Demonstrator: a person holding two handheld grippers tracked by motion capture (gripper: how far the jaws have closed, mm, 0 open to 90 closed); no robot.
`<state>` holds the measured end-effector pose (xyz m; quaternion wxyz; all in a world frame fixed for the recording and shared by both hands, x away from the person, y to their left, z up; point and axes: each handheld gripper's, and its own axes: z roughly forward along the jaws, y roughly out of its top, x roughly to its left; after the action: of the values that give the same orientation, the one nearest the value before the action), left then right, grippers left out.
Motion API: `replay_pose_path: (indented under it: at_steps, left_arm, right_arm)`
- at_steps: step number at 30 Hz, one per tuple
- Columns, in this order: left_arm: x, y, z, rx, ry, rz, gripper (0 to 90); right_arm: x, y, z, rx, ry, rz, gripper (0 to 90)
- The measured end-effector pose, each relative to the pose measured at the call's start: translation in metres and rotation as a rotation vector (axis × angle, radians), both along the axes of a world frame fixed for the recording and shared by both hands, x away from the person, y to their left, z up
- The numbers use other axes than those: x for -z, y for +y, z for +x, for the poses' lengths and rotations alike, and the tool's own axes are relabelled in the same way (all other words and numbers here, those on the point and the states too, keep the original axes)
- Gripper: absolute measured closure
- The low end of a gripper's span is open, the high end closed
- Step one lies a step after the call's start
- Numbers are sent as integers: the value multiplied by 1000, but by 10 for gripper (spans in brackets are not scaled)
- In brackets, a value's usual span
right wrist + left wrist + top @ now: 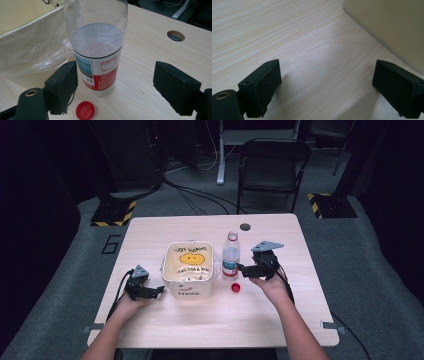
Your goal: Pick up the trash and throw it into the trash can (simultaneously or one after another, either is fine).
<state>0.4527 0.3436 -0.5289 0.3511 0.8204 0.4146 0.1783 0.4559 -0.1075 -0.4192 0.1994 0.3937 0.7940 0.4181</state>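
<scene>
Two grippers flank the lined bin mid-table. Left gripper, jaws spread and empty, sits just beside the bin's left wall. Right of the bin stands an uncapped bottle, its red cap nearby; right gripper, jaws wide, is just beside the bottle. Bare table stretches toward the person.
</scene>
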Motion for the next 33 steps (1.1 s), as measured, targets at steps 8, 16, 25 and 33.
replay_pose_path:
  at_steps: [8,16,25,33]
  left_arm:
    - [0,0,0,0,0,0,82]
    - [0,0,0,0,0,0,82]
    - [0,0,0,0,0,0,82]
    - [0,0,0,0,0,0,82]
  right_arm:
    - [1,9,5,-11,1,-8,137]
    - [4,20,11,-22,15,3,38]
    - [8,31,17,-33,13,2,0]
    - [10,38,22,-39,14,11,13]
